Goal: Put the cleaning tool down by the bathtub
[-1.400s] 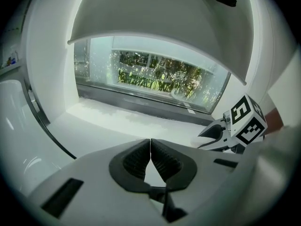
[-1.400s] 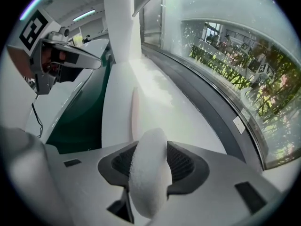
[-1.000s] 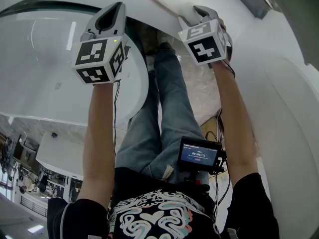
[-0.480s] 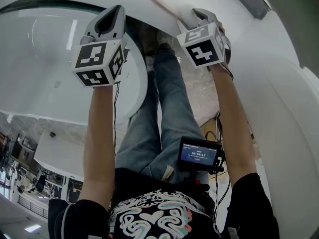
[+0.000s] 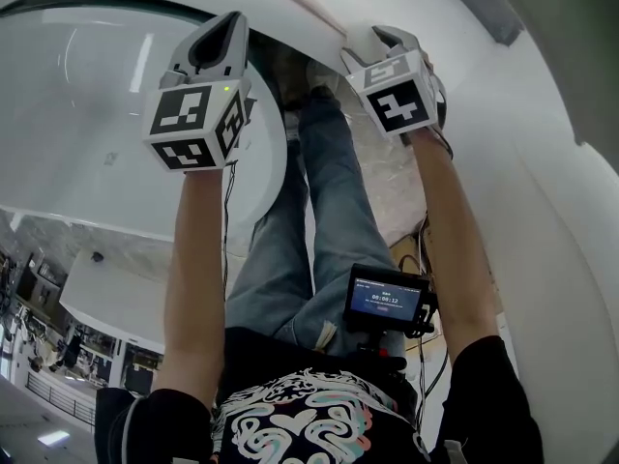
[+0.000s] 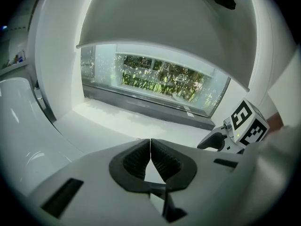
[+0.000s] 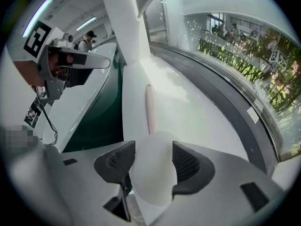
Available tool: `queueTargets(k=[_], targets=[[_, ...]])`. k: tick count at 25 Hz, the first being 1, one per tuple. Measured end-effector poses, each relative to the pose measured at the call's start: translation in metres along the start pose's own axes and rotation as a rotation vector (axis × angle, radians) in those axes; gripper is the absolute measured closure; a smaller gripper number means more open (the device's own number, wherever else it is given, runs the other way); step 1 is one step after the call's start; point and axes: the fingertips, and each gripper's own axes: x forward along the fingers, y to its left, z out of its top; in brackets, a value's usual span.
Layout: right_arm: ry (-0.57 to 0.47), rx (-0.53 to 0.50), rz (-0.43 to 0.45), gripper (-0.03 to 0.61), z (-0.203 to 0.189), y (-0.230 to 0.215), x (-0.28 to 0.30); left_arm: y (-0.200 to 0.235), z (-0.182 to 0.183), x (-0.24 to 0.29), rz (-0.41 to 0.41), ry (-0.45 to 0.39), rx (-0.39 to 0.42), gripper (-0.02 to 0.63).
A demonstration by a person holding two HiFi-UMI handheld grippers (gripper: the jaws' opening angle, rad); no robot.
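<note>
You are opening your right claw (image 7: 154, 149) around the cleaning tool (image 7: 153, 182), and withdrawing crookedly is risking dragging it off the ledge (image 7: 202, 114).

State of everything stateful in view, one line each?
left gripper: shut, empty
right gripper: jaws opening, white end of cleaning tool between them
cleaning tool: handle lying along ledge
chest screen: lit
bathtub: no water seen

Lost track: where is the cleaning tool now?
Right gripper view: the cleaning tool lies along the white ledge beside the bathtub, its white end between the opening right tongs.
</note>
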Motion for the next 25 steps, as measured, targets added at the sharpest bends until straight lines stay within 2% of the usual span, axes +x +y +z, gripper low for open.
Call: queueTargets(k=[9, 16, 21, 25], targets=[[-0.025, 0.022, 0.025, 0.334, 0.012, 0.000, -0.010, 0.002, 0.002, -0.002, 0.000, -0.011, -0.022, 0.597], [-0.081, 0.134, 0.013, 0.334, 0.008, -0.013, -0.030, -0.012, 0.009, -0.012, -0.016, -0.013, -0.002, 0.597], [-0.261, 0.208, 0.029, 0.336, 0.033, -0.018, -0.059, -0.018, 0.022, -0.023, -0.015, -0.037, 0.015, 0.597], [-0.344, 0.255, 0.029, 0.336, 0.044, -0.022, -0.083, -0.026, 0.031, -0.035, -0.013, -0.053, 0.026, 0.597]])
